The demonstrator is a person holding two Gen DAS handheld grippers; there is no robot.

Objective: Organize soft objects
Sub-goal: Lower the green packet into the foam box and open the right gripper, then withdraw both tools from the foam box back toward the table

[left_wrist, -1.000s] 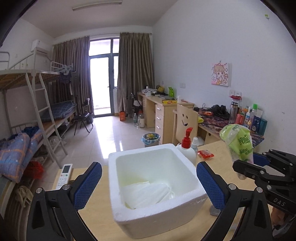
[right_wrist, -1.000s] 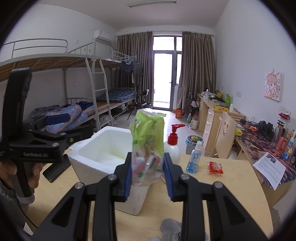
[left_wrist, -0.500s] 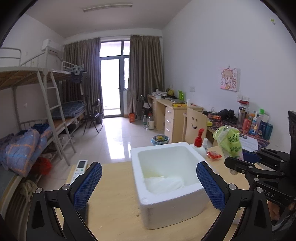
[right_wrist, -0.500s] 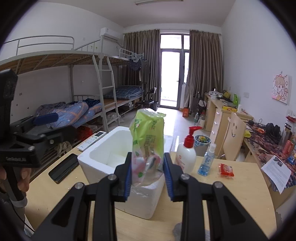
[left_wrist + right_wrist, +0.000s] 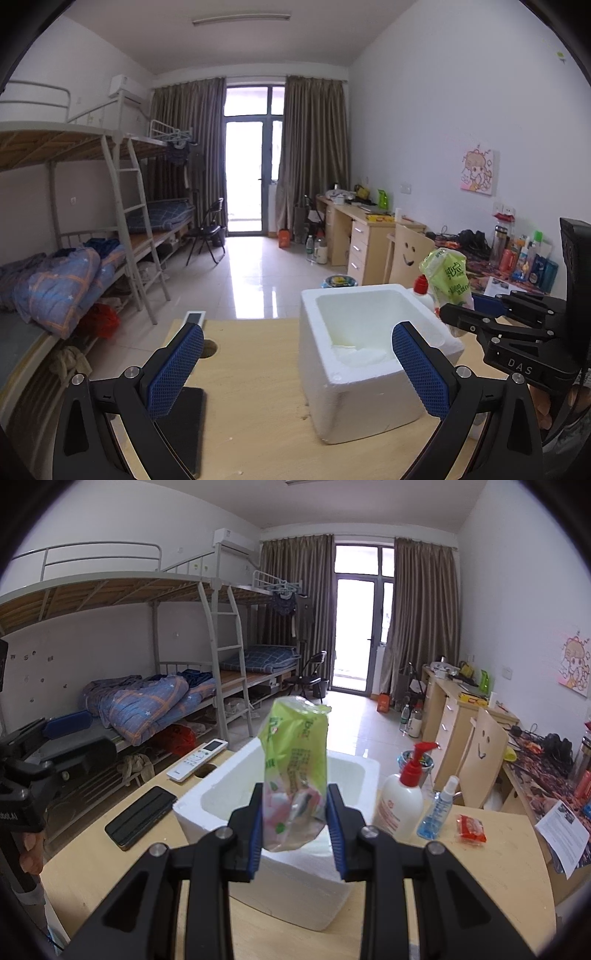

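Wooden table [image 5: 491, 878] in a dorm room, bunk beds [image 5: 155, 686] at left, desks far right. White foam box [image 5: 369, 354] shifted rightward in the left view since a second ago. Left gripper [image 5: 295, 369] spread wide, holding nothing. Right gripper [image 5: 295, 819] clamped on green tissue pack [image 5: 295, 753], upright above the box's near rim.

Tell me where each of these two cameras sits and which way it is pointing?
Left wrist view: sits on the left gripper, looking along its open jaws over the table at the foam box; the right gripper shows at right.
Right wrist view: sits on the right gripper, whose jaws clamp a green packet above the box; the left gripper and a hand show at left.
Both share the box, packet, pump bottle and bunk beds.
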